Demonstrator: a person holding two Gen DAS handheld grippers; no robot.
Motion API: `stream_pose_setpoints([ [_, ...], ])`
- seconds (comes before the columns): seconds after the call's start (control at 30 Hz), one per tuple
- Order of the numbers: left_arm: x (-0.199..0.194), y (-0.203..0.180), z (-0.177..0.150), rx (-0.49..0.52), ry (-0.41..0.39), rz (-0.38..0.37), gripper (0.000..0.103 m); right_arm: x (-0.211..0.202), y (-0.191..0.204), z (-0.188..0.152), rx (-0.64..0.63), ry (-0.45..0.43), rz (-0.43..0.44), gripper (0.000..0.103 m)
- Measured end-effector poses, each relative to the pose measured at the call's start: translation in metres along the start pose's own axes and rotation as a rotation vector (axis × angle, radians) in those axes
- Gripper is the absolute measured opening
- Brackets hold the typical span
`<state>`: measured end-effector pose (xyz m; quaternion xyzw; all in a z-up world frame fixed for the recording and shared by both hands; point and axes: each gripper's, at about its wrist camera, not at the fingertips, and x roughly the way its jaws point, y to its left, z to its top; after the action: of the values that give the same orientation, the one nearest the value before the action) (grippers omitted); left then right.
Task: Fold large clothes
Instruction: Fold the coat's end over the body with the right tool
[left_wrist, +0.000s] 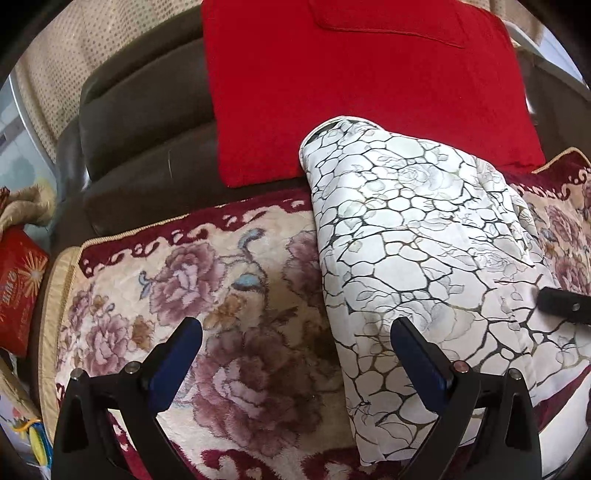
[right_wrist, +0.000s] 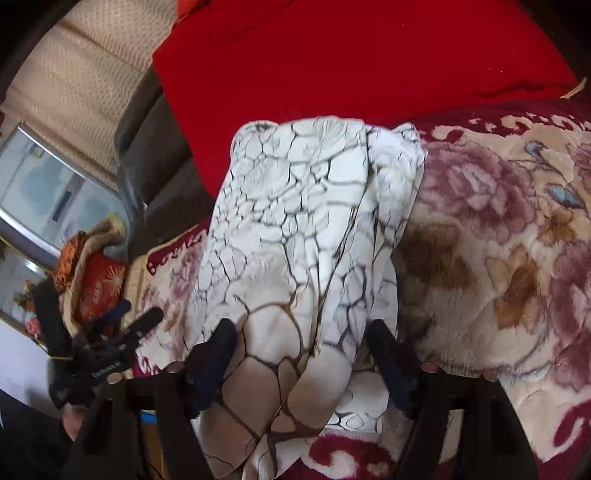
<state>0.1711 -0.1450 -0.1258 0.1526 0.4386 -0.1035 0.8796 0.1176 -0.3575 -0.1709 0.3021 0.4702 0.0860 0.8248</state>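
Observation:
The large garment is white cloth with a dark crackle and rose print (left_wrist: 417, 236), folded into a long strip on the floral sofa cover (left_wrist: 207, 280). My left gripper (left_wrist: 295, 354) is open and empty, its fingers spread over the cloth's left edge and the cover. In the right wrist view the same cloth (right_wrist: 295, 229) runs away from me, and my right gripper (right_wrist: 303, 354) is open with the cloth's near end bunched between its fingers. The right gripper's finger shows at the right edge of the left wrist view (left_wrist: 565, 304). The left gripper shows at lower left in the right wrist view (right_wrist: 110, 343).
A red cushion (left_wrist: 351, 81) leans on the brown sofa back (left_wrist: 140, 147) just behind the cloth. A red box (left_wrist: 18, 288) and beige cloth lie off the sofa's left end. A beige dotted throw (left_wrist: 85, 51) hangs on the sofa back.

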Motion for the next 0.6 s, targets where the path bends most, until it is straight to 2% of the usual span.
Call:
stream_pose_setpoints([
  [0.1,-0.004,-0.003,0.0,0.009,-0.008,0.002,0.101,0.008,0.001,-0.003,0.017,0.007,0.002,0.08],
  [0.13,-0.005,-0.003,0.0,0.01,-0.009,0.001,0.101,0.008,0.004,-0.004,-0.002,0.001,0.001,0.077],
  [0.17,-0.005,-0.003,0.0,0.009,-0.009,-0.001,0.101,0.005,0.01,-0.004,-0.031,-0.018,-0.003,0.073],
  [0.2,-0.006,-0.002,0.0,0.007,-0.01,-0.003,0.101,0.0,0.017,-0.006,-0.075,-0.051,0.002,0.056],
  [0.23,-0.006,-0.002,0.0,0.006,-0.01,-0.003,0.101,-0.001,0.021,-0.006,-0.095,-0.06,0.001,0.051],
  [0.4,0.0,-0.001,-0.003,-0.004,0.014,-0.012,0.101,0.017,0.005,-0.009,-0.102,-0.012,-0.074,0.05],
  [0.53,0.004,0.0,-0.008,0.001,0.035,-0.007,0.101,0.016,-0.01,-0.01,-0.021,-0.014,-0.012,0.05],
  [0.57,0.004,0.0,-0.009,0.003,0.036,-0.004,0.101,0.014,-0.008,-0.01,-0.023,-0.011,-0.012,0.052],
  [0.6,0.004,0.0,-0.009,0.005,0.035,0.001,0.101,0.01,-0.005,-0.01,-0.022,-0.009,-0.011,0.059],
])
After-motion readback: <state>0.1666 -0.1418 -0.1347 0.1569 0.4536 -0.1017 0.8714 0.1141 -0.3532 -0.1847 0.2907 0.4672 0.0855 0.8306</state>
